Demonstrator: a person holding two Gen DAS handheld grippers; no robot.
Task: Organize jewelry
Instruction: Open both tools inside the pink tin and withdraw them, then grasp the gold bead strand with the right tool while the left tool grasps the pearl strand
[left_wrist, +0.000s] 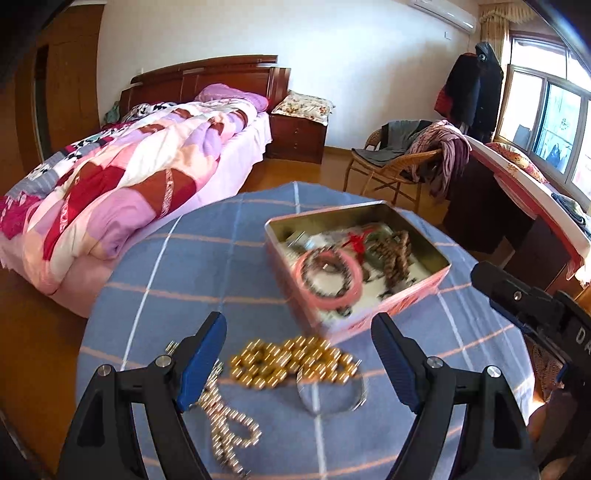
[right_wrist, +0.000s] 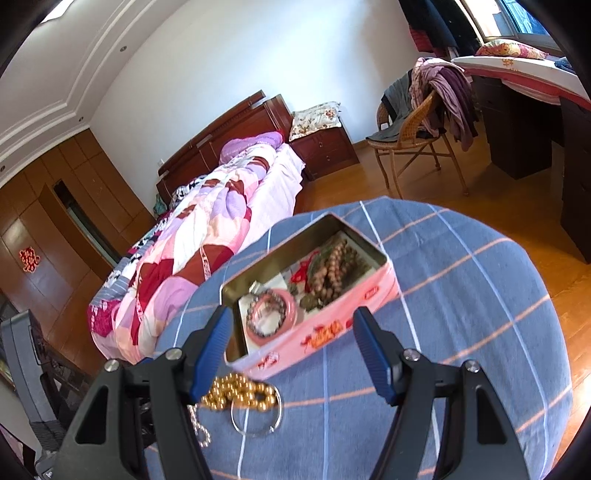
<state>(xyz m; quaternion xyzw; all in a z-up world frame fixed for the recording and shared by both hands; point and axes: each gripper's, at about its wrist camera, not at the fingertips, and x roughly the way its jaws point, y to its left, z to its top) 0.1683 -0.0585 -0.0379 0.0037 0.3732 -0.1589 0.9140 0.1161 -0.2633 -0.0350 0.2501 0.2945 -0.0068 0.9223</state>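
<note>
Both grippers wide (and empty)

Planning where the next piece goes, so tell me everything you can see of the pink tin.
The pink tin is a rectangular, rounded-corner metal box, lidless, with a shiny gold-toned inside and red printed motifs on its pink outer walls. It sits flat on the blue checked tablecloth, beyond both open grippers, touched by neither. Inside lie a pink bangle around a dark bead bracelet, brown wooden beads, a red cord and white paper lining.

One tin, two tools, one bangle.
</note>
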